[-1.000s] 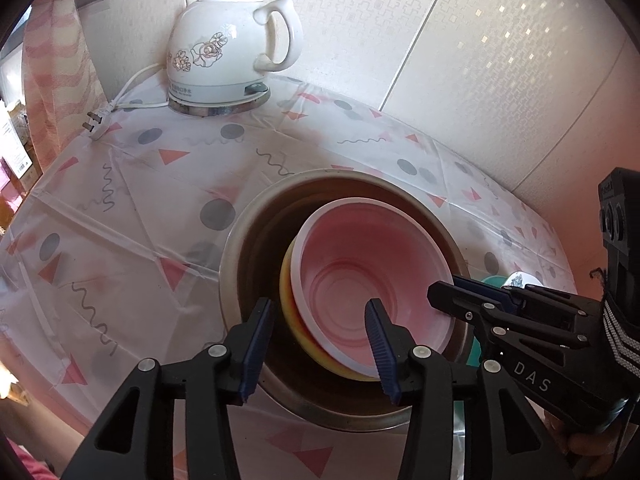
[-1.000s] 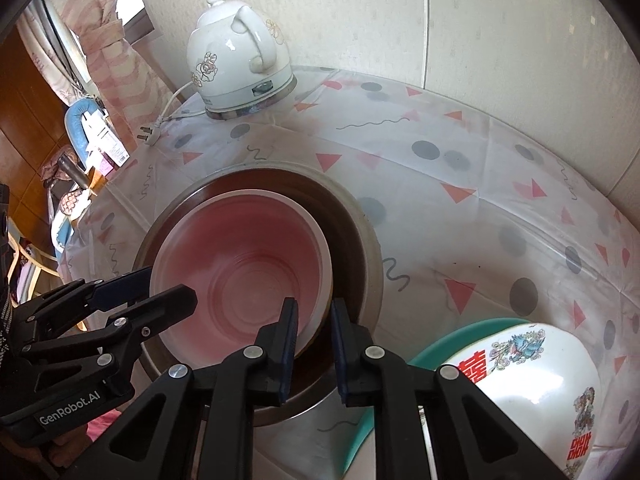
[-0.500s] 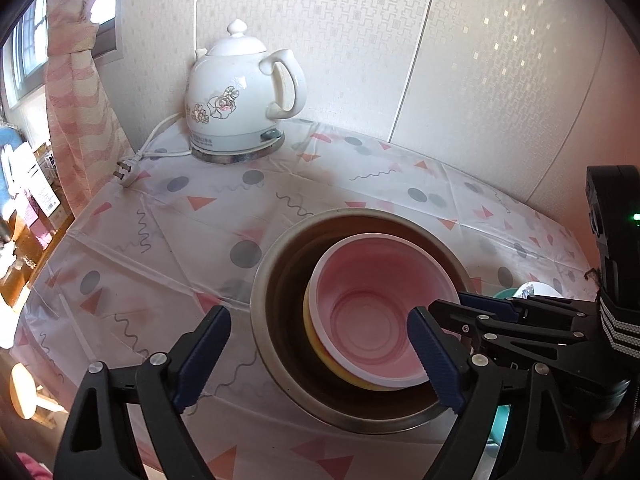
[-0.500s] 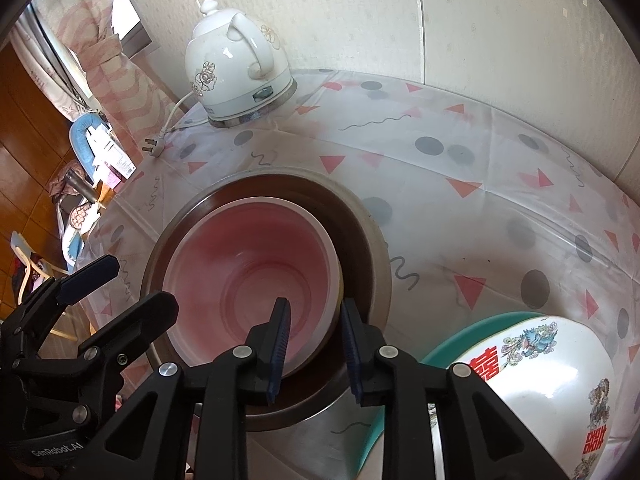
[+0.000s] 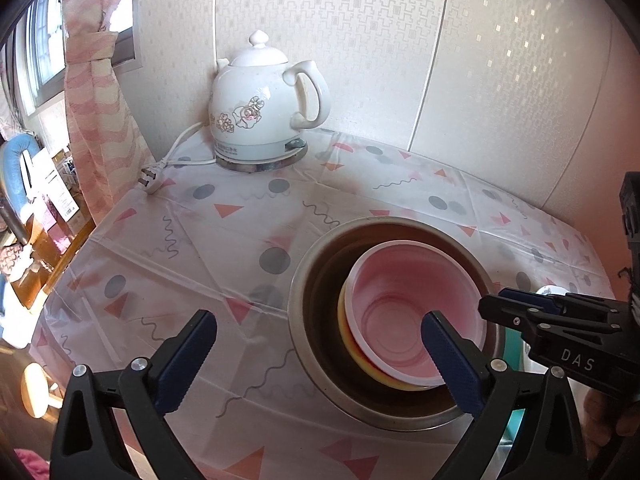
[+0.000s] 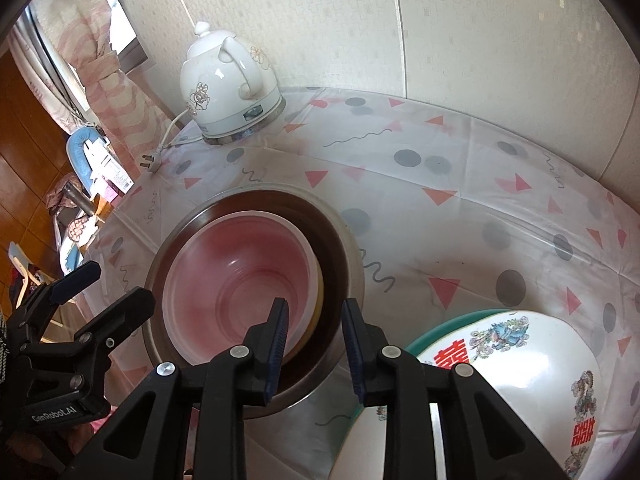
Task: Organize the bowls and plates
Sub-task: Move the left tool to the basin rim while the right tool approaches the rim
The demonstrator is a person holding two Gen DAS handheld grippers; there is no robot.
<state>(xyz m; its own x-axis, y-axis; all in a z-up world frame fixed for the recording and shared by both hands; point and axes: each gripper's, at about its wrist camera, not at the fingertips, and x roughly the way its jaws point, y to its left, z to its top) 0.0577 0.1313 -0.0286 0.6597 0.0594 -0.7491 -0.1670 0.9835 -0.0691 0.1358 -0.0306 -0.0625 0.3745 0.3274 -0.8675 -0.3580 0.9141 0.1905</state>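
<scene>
The steel basin [image 5: 308,292] sits on the patterned tablecloth [image 5: 192,248], the pink bowl [image 5: 404,304] nested inside it over a yellow one [image 5: 347,336]. My left gripper [image 5: 320,354] is opening wide, empty; my right gripper [image 6: 314,344] is slightly parted, holding nothing. I should lift both clear without nudging the stack.

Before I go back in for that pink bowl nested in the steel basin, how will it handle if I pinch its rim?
The pink bowl looks thin-walled and translucent, so it is probably light and may flex under a rim pinch. It sits tilted on a yellow bowl inside the steel basin, so it may rock or slide. Its glossy surface could be slippery.
</scene>
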